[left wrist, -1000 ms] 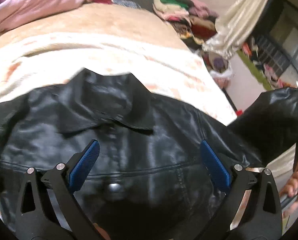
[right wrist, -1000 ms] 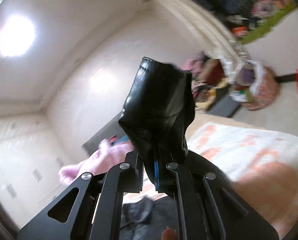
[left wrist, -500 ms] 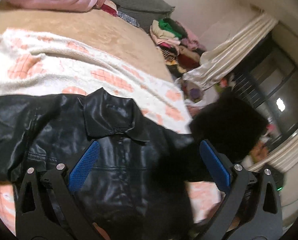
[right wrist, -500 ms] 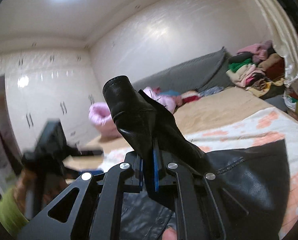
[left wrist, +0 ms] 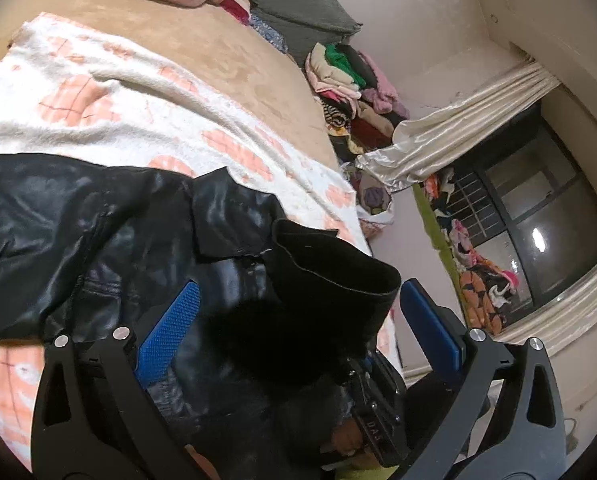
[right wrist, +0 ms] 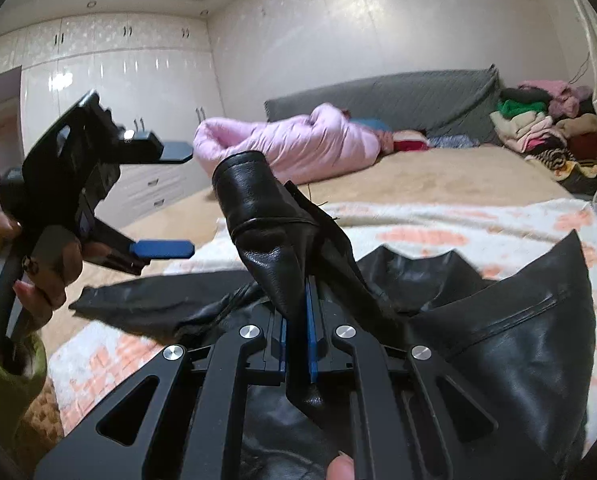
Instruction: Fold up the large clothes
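Observation:
A black leather jacket [left wrist: 110,232] lies front up on a white and orange blanket [left wrist: 98,104] on the bed. My left gripper [left wrist: 298,312] is open and empty, held above the jacket's chest. It also shows in the right wrist view [right wrist: 162,196], raised at the left. My right gripper [right wrist: 298,320] is shut on the jacket's sleeve cuff [right wrist: 258,204] and holds it up over the jacket body [right wrist: 518,340]. The raised cuff [left wrist: 334,280] shows in the left wrist view between my left fingers.
A pink quilt [right wrist: 298,140] and a grey headboard cushion [right wrist: 398,96] lie at the bed's far end. Stacked clothes [left wrist: 350,84] stand beside the bed near a cream curtain [left wrist: 458,120]. White wardrobes [right wrist: 110,80] line the wall.
My right gripper has swung the sleeve cuff in over the jacket's chest, between my left fingers. My left gripper has risen and turned rightward. Both keep their states.

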Demonstrator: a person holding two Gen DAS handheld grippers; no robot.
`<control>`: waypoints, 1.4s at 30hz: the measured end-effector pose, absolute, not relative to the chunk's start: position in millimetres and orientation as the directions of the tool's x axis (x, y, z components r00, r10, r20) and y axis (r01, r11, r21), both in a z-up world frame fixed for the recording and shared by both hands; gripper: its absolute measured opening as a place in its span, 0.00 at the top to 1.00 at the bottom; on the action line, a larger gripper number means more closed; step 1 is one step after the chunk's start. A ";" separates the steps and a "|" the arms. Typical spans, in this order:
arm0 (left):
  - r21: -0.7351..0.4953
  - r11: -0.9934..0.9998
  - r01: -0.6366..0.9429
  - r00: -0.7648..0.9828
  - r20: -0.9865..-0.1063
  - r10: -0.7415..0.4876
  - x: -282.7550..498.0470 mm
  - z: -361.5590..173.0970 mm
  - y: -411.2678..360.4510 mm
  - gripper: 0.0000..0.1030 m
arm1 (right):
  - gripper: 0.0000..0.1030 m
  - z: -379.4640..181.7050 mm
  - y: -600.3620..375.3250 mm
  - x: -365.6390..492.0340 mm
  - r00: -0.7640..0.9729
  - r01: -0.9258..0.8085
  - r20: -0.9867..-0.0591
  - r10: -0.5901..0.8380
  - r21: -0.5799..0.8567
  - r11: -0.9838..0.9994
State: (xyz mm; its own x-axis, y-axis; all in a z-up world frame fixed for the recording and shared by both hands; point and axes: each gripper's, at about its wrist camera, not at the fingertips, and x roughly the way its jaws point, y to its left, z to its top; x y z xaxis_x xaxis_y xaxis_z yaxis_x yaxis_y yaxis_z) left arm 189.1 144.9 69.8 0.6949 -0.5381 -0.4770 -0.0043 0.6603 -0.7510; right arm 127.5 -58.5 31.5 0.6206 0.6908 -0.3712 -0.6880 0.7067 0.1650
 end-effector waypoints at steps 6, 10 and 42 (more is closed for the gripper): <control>-0.754 0.655 -0.042 0.642 -0.523 -0.561 184.9 32.0 153.1 0.09 | 0.93 9.3 -28.9 124.9 0.562 -0.730 -0.455 0.690 0.119 0.673; -0.776 0.627 -0.072 0.615 -0.529 -0.585 181.5 6.1 159.5 0.09 | 0.86 -5.9 -14.3 118.2 0.527 -0.752 -0.507 0.682 0.096 0.652; -0.369 0.927 0.069 0.777 -0.562 -0.282 169.9 73.1 144.8 0.82 | 0.52 34.0 -214.3 220.3 0.776 -0.260 -0.547 0.313 0.174 0.950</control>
State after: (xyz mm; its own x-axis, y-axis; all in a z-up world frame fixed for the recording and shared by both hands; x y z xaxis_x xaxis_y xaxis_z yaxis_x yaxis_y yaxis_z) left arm 169.9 144.8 73.1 0.7774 -0.2817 -0.5624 0.0689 0.9268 -0.3691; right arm 220.3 -214.3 34.0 0.7763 0.3128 -0.5473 -0.2603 0.9498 0.1736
